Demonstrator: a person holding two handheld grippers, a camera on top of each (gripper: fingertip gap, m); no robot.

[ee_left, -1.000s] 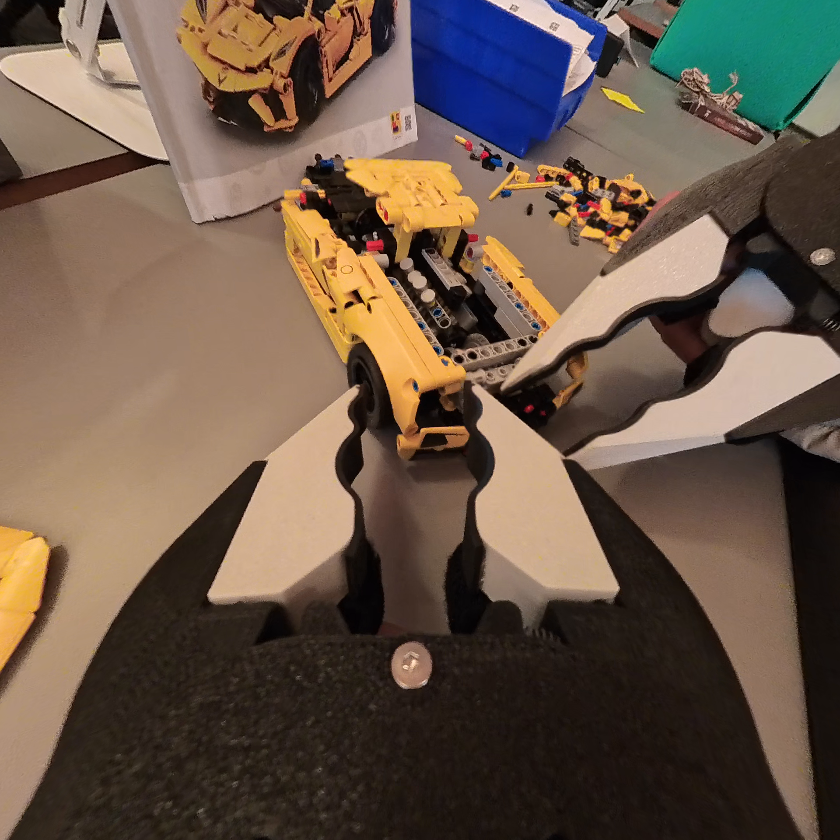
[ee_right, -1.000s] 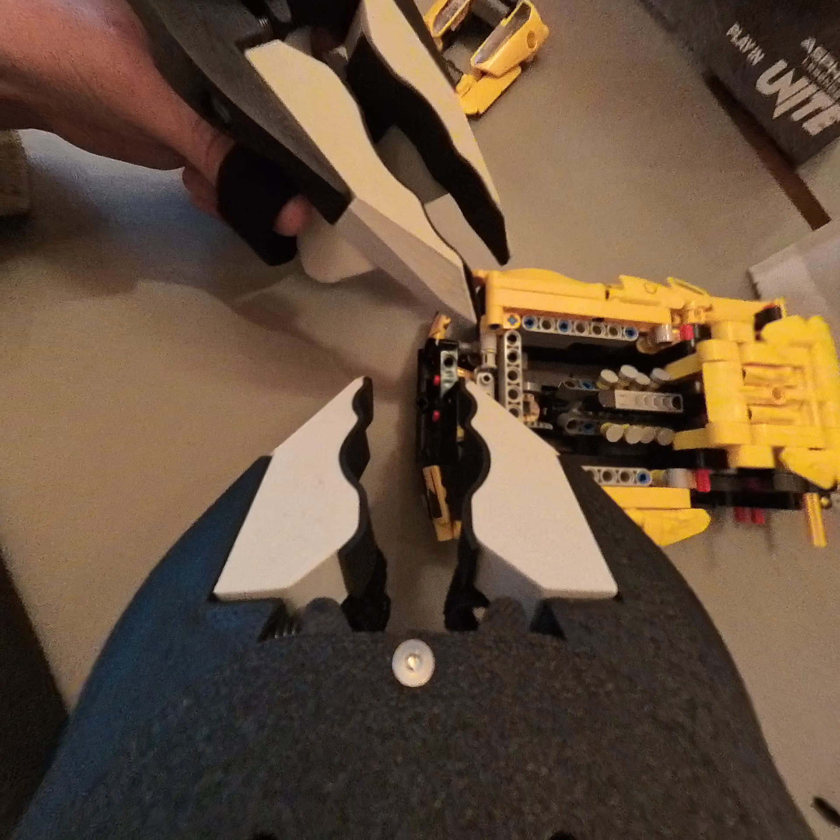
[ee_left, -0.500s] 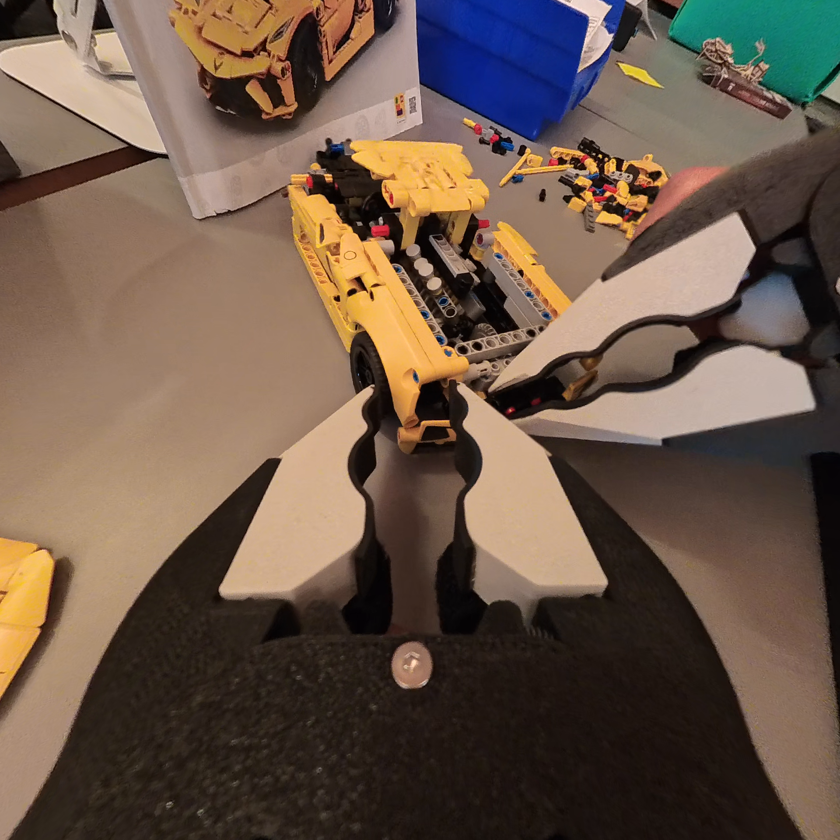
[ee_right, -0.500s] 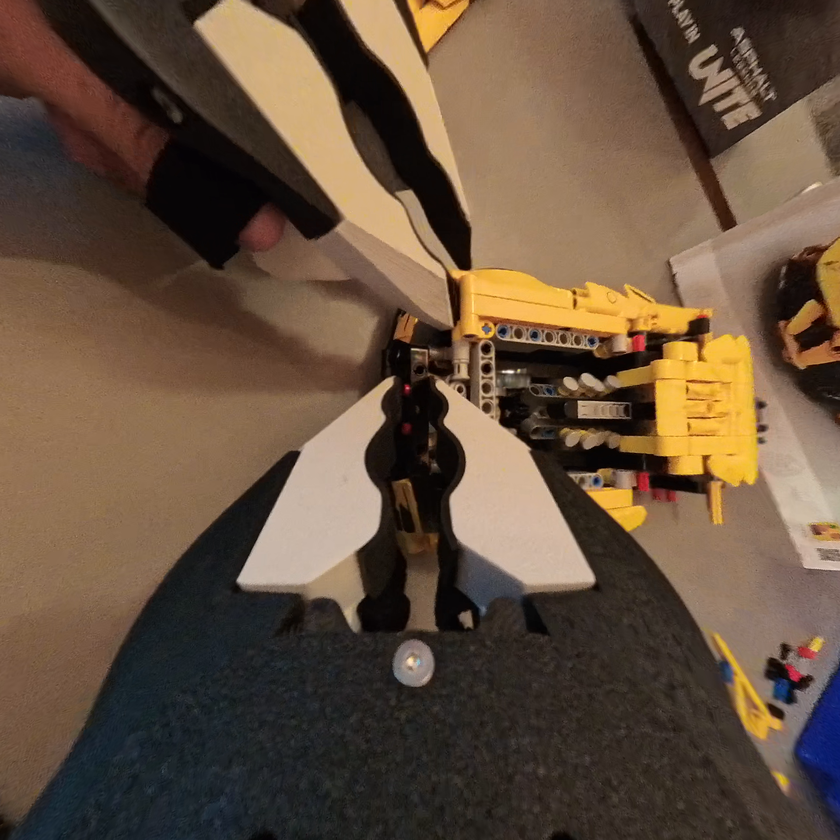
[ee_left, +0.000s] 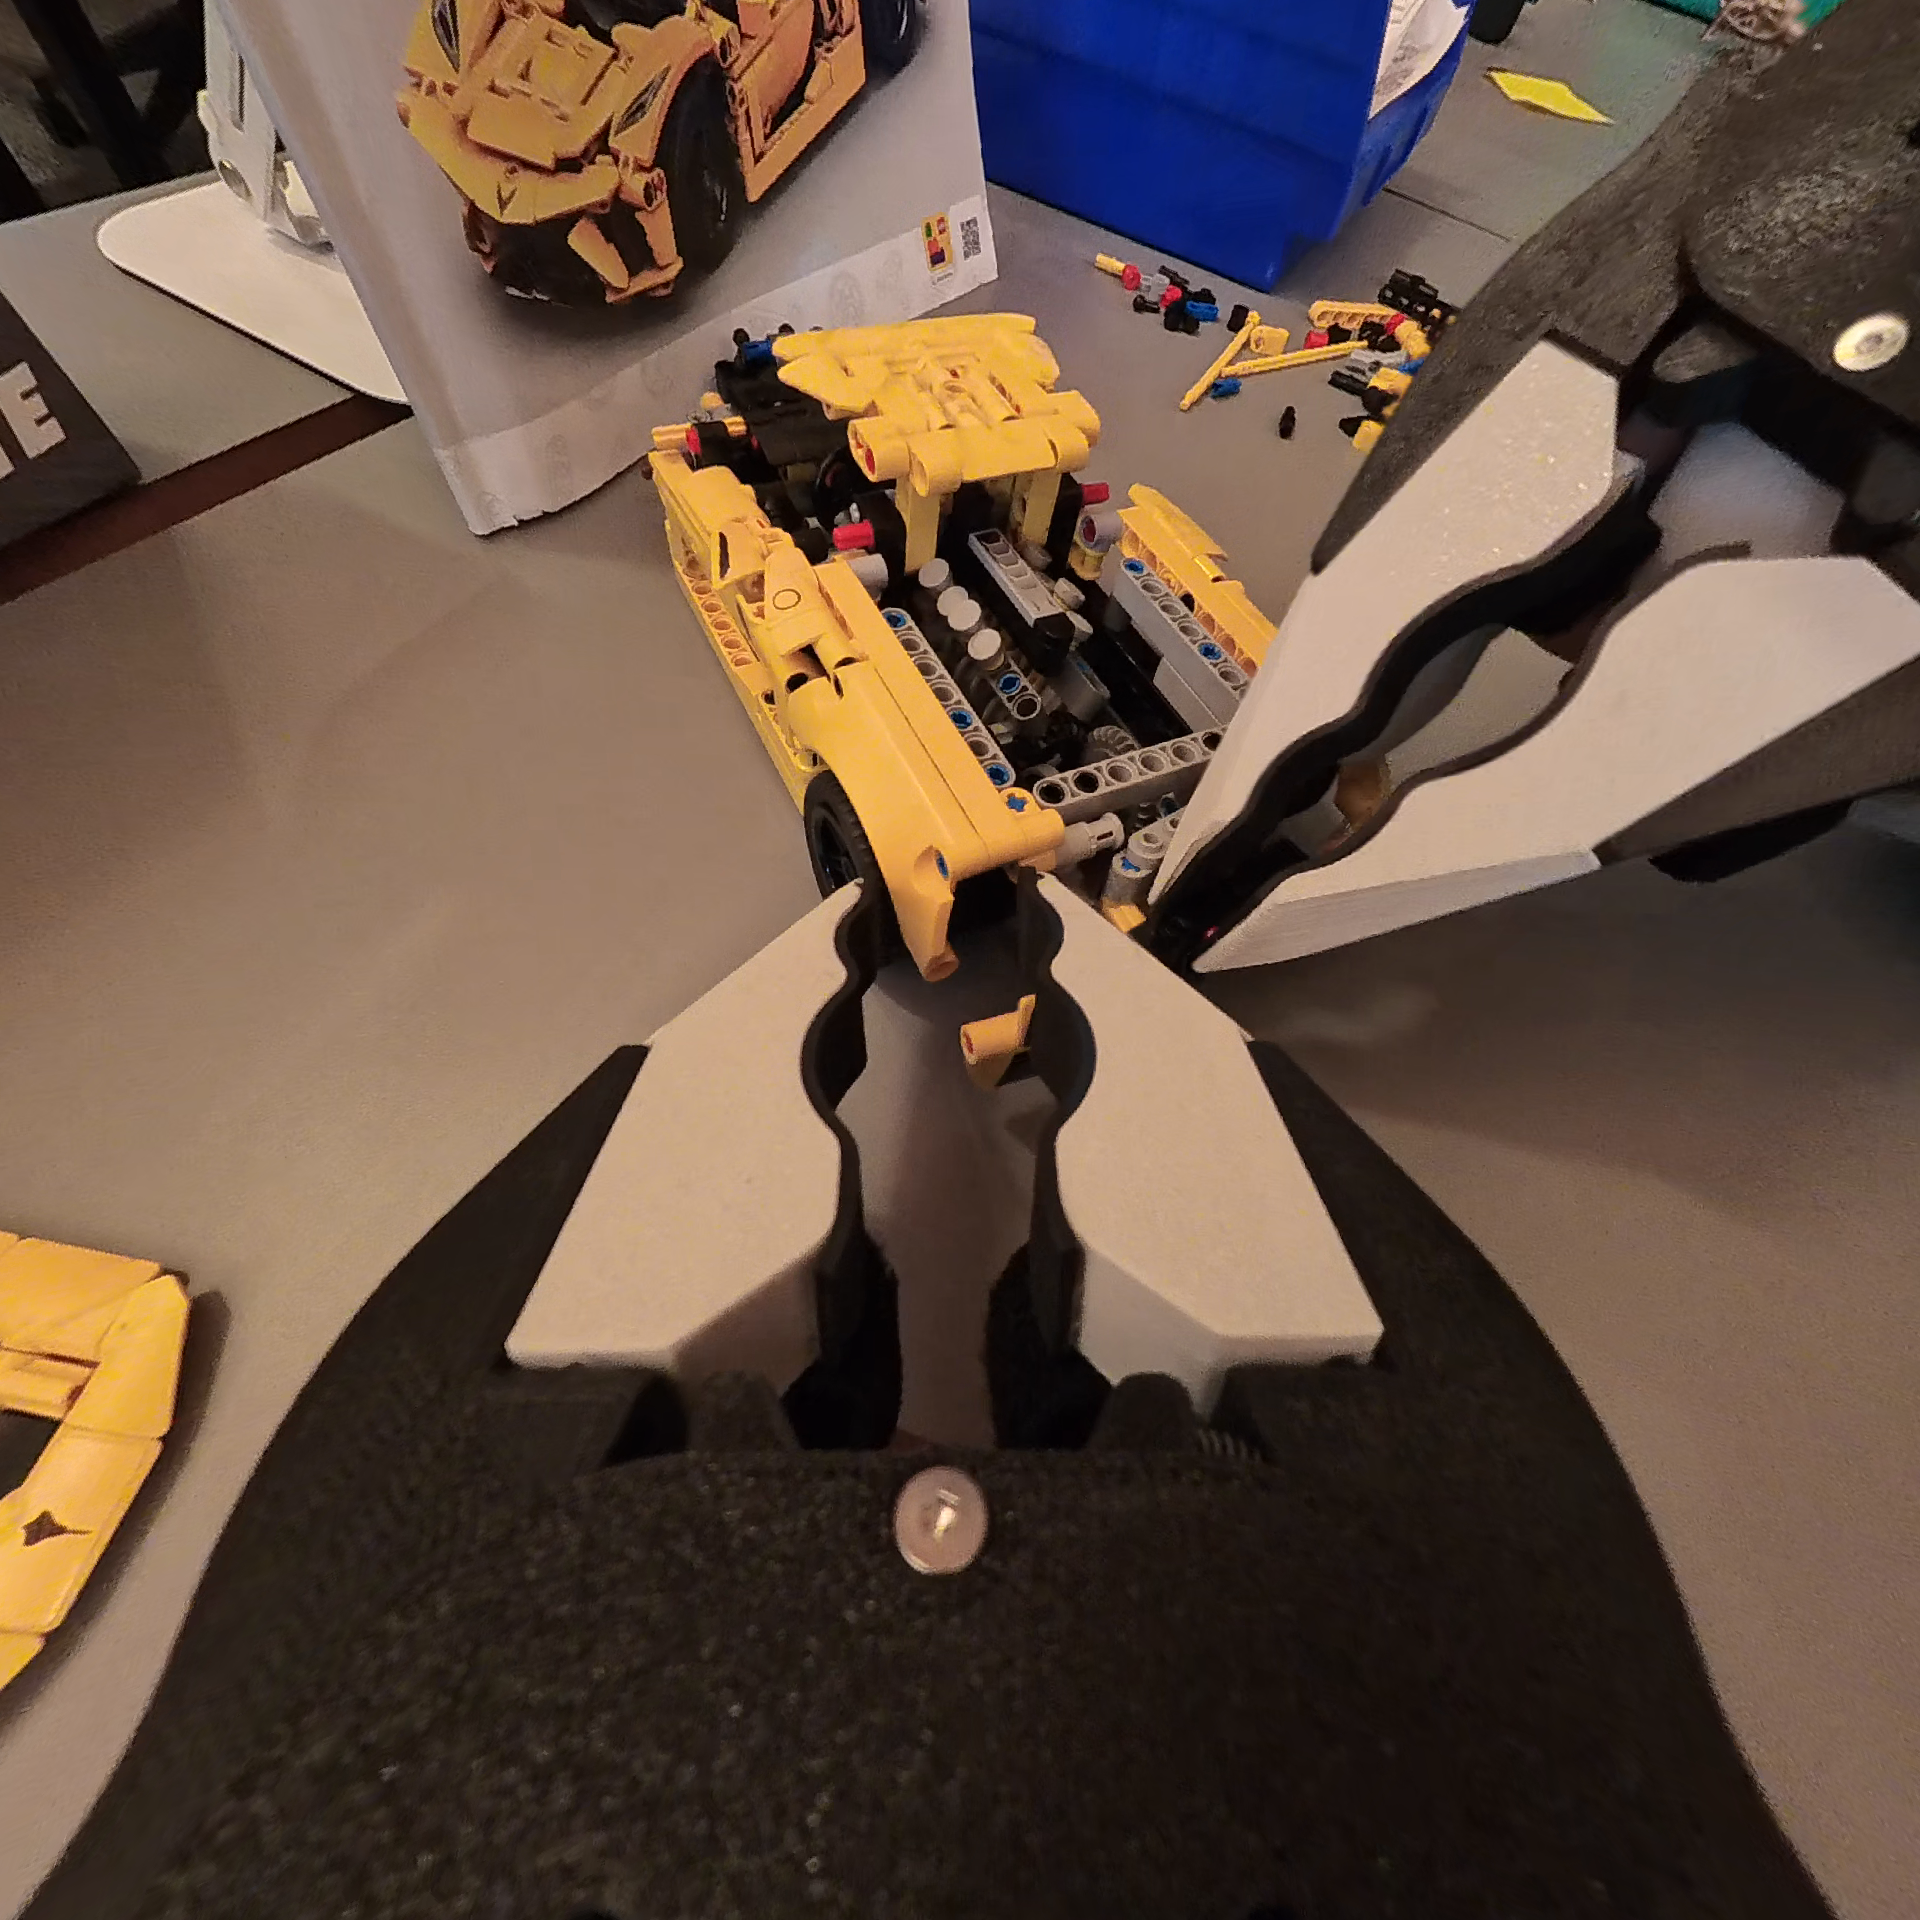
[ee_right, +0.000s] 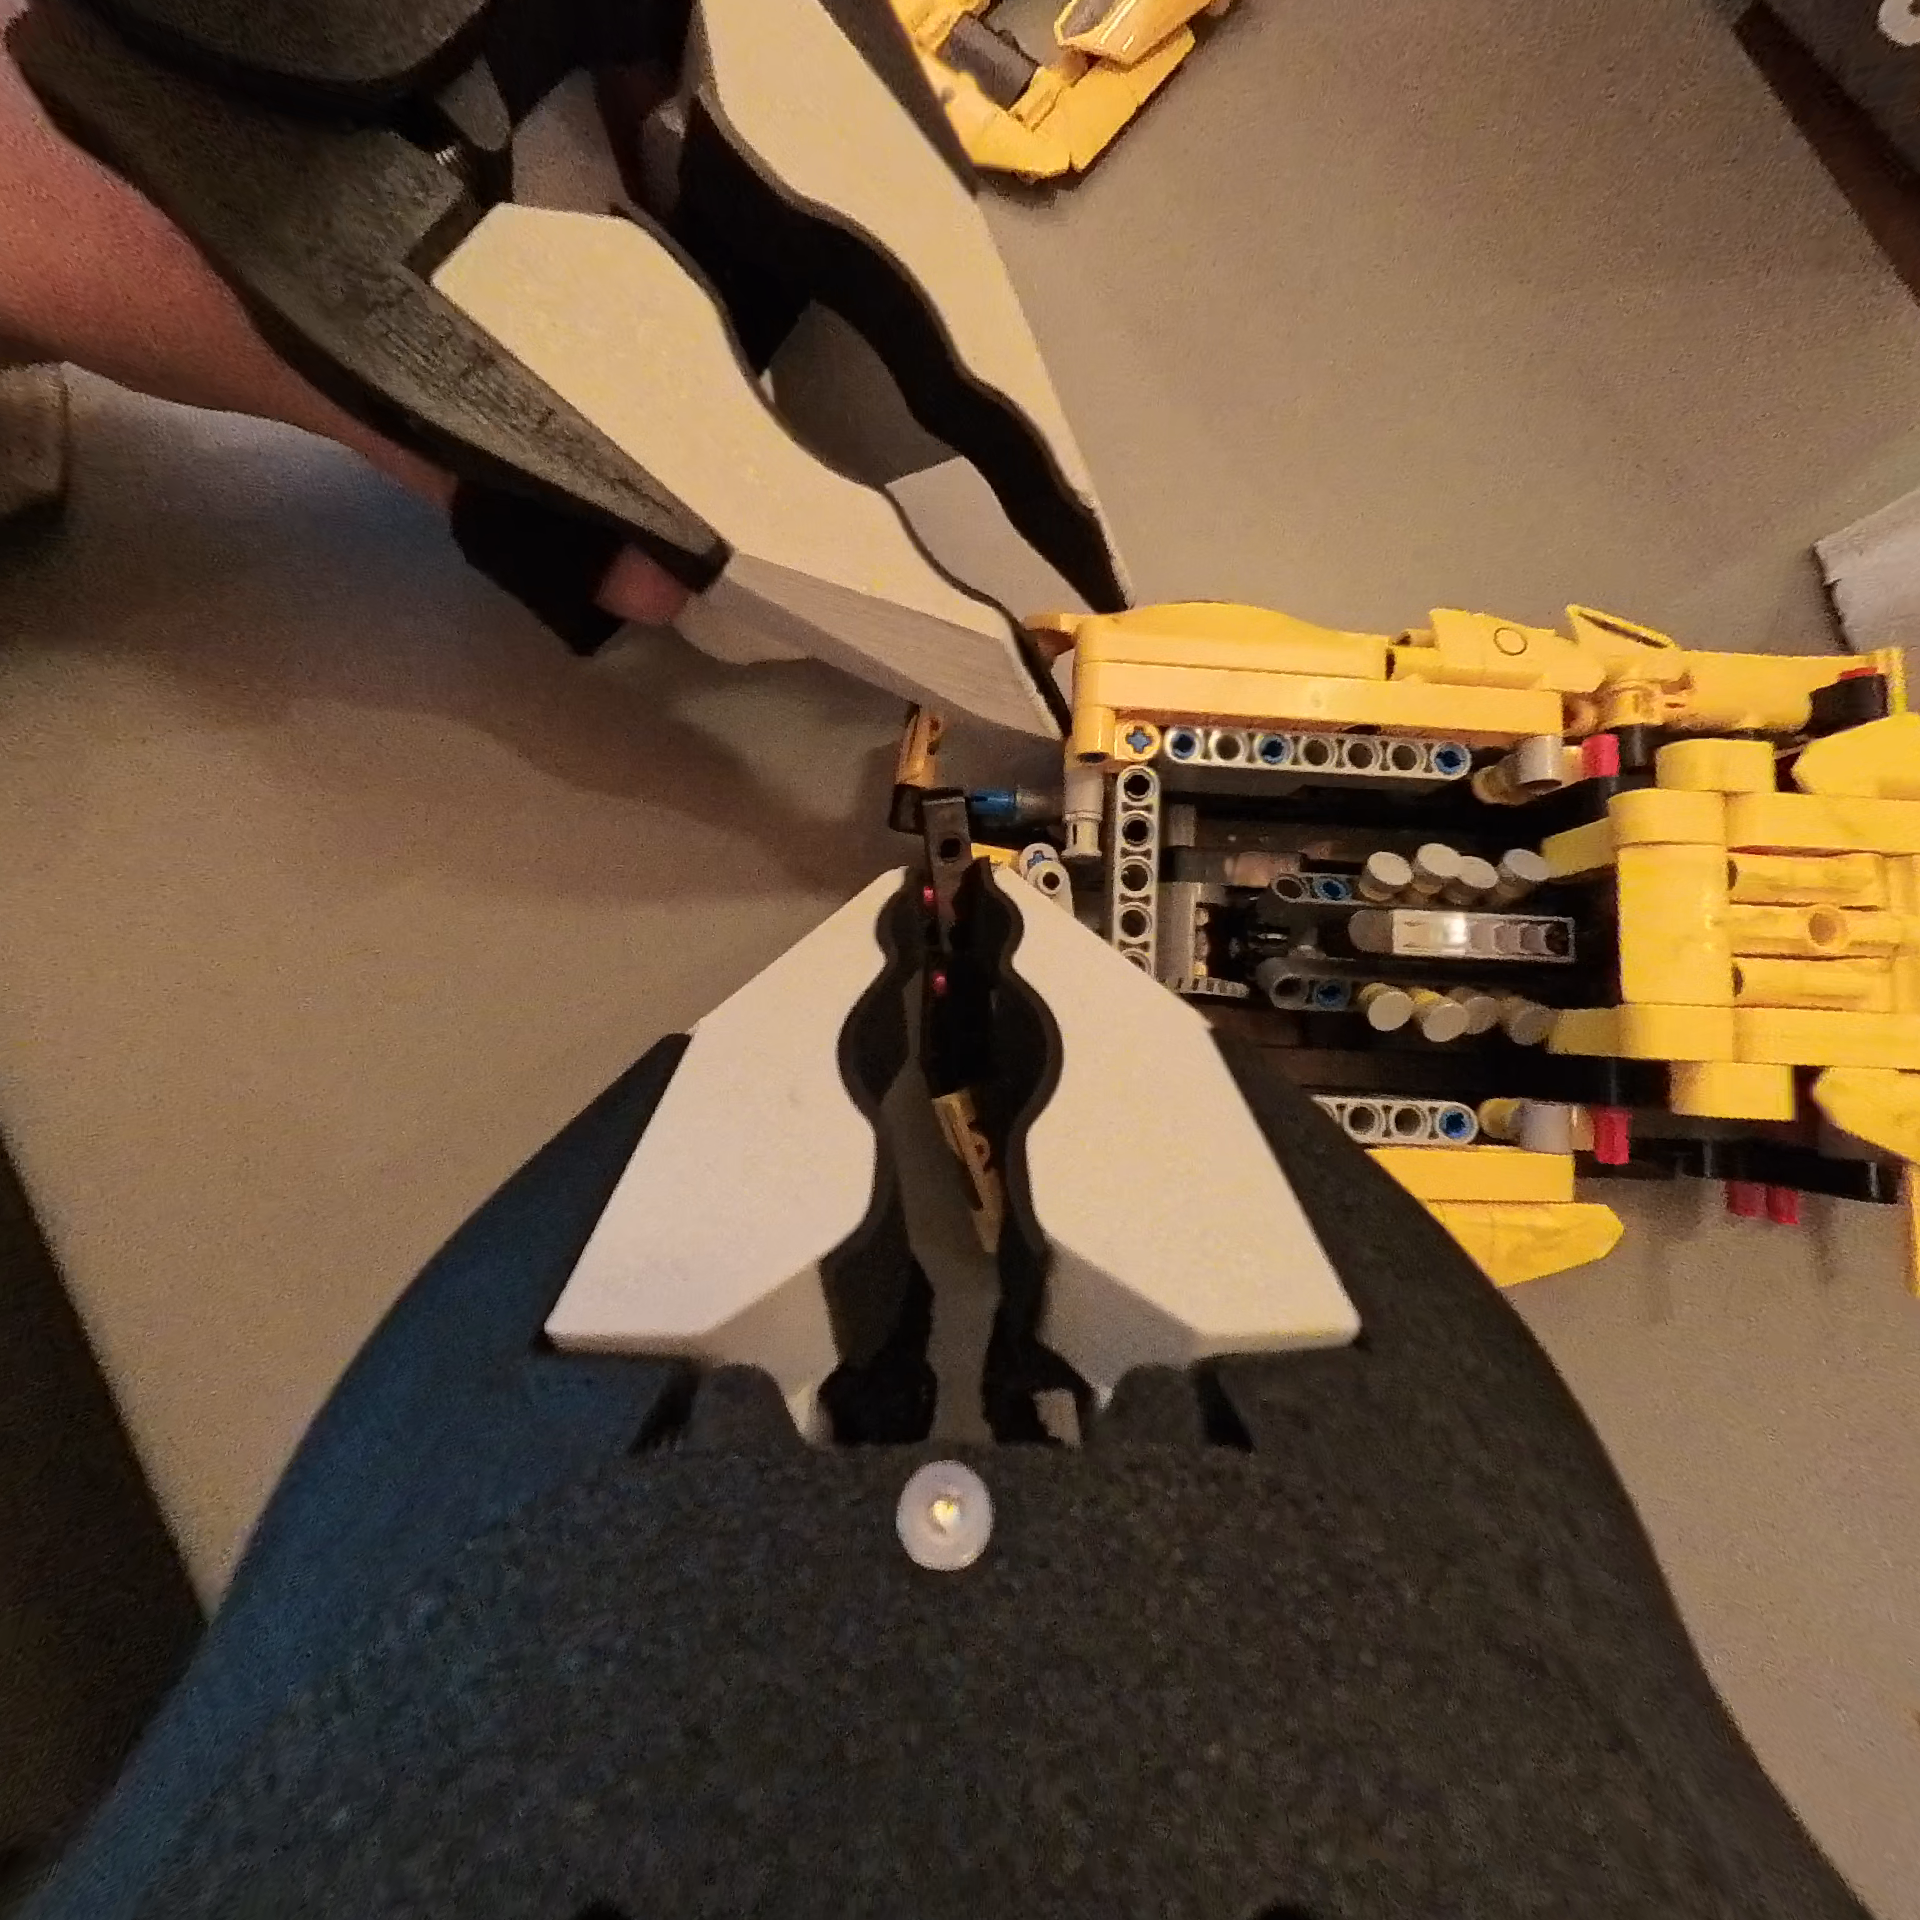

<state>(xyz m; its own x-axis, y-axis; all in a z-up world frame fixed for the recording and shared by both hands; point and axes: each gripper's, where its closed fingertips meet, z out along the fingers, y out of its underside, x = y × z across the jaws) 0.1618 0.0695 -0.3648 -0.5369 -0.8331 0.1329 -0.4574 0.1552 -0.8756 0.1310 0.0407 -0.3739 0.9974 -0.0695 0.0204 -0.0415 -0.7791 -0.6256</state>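
Since a second ago, our left gripper has kept pinching the yellow brick car at its near corner on the grey table. Our right gripper, spread then, has clamped the black-and-yellic bumper piece, reaching in level from the car's right.

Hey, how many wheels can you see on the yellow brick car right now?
1. A black wheel sits at the near left corner of the yellow brick car, beside the left hand-held gripper. Others may be hidden.

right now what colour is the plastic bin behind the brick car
Blue; the plastic bin behind the yellow brick-built car shows best in the left wrist view.
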